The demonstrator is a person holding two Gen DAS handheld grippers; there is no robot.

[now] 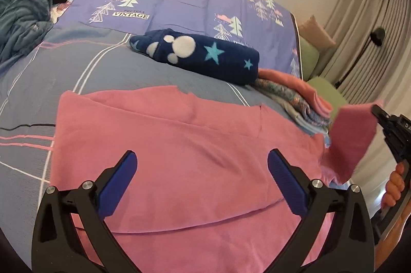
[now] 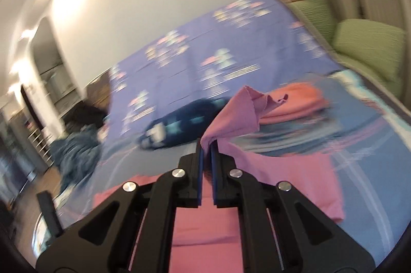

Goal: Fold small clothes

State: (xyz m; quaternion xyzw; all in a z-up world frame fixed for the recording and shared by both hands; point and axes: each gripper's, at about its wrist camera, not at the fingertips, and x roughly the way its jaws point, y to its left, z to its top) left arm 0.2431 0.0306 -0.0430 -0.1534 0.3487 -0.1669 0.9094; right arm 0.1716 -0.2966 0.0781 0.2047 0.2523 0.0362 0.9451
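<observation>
- Bedding of grey-blue striped quilt point(image 1: 77, 72) carries the flat pink cotton garment point(image 1: 179, 144), just in front of the rolled navy star-print fleece point(image 1: 205, 54).
- Right tool point(image 2: 207, 144) pinches the garment's lifted corner; a thin bite could slip.
- Left tool point(image 1: 203, 170) hovers wide, holding nothing, so the unpinned cloth may drag.

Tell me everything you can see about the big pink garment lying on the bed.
The pink garment is a plain, soft-looking knit, with no print visible. Most of it lies spread and lightly creased on the grey-blue striped bed cover, directly under the open left tool, which does not touch it. Its right corner is lifted off the bed, pinched between the closed pads of the right tool, so that end hangs as a raised flap. Its near edge runs out of view.
</observation>
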